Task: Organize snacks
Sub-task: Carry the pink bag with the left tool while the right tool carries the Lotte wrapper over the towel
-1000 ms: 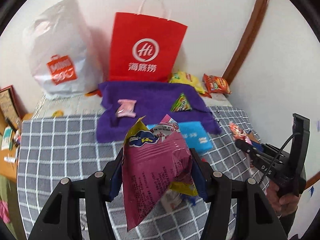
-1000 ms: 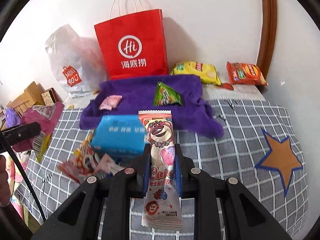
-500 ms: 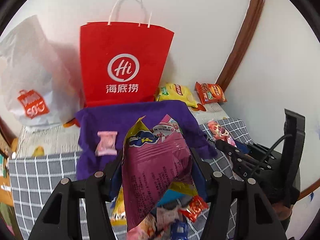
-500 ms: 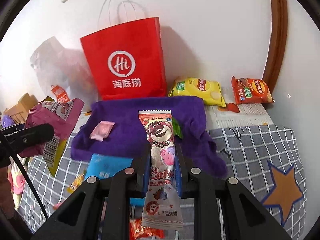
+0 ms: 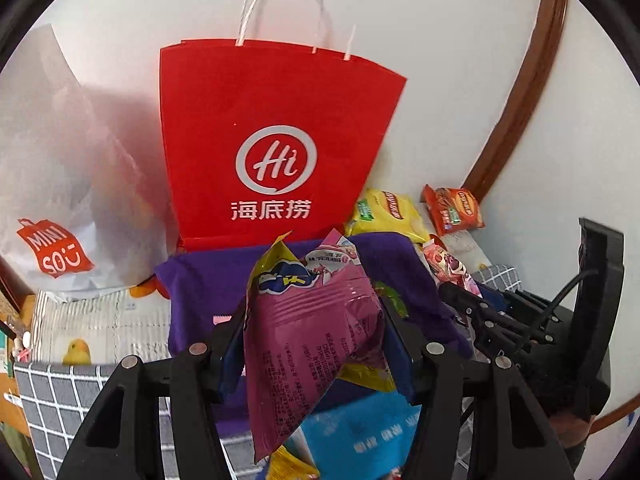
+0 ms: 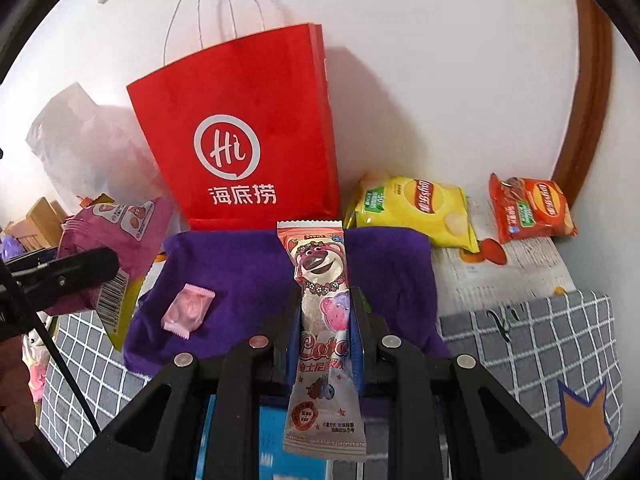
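— What do we log near us?
— Our left gripper clamps a magenta snack bag over the purple cloth.
— And far?
— Red paper bag; yellow chips and orange chips right.

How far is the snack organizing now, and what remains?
Done: a pink candy lies on the purple cloth. In hand: left gripper clamps a magenta snack bag; right gripper clamps a bear-print packet. Left: both, plus loose packets near the blue pack.
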A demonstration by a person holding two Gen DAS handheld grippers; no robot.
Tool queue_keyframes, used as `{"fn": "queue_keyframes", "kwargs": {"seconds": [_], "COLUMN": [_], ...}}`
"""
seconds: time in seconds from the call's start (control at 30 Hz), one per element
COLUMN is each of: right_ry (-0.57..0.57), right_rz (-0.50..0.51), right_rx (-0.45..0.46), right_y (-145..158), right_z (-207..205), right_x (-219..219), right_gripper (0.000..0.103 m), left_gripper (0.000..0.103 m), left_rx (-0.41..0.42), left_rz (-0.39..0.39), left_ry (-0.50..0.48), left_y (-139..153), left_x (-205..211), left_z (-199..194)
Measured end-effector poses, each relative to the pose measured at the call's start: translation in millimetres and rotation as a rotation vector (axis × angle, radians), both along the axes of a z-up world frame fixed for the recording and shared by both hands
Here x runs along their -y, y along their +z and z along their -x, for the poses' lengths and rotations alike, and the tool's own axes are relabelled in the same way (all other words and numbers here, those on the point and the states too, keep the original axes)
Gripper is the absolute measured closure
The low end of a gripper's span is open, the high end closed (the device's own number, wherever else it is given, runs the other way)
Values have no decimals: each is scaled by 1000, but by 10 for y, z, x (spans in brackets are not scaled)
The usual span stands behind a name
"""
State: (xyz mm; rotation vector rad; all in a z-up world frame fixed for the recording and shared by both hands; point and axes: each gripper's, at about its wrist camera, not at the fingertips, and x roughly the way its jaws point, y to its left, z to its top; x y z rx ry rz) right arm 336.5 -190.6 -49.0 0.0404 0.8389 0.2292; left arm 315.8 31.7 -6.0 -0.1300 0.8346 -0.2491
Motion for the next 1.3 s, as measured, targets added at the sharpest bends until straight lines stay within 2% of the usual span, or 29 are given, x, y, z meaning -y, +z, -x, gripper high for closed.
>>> {"fn": "queue_keyframes", "kwargs": {"seconds": [0.13, 0.43, 0.57, 0.93, 1.3], "right_ry": [14, 34, 47, 57, 58], "right_rz": [5, 5, 22, 74, 105], "right_rx": [-9, -7, -45, -115, -129], "right_y": [-78, -200, -363, -637, -686], "right_z": [-150, -472, -559, -677, -688], "right_x": [-78, -172, -178, -161, -176], "right_gripper": [82, 82, 82, 82, 81], "left_gripper": [46, 46, 46, 46, 46], "left_rx": [-19, -62, -80, -125, -137], "left_rz": [-14, 14, 19, 17, 17], "left_ry": [14, 54, 59, 69, 71], "left_y": [-148, -314, -385, -530, -549], "left_x": [-51, -258, -285, -296, -304], "left_z": [-117, -264, -304, -388, -404]}}
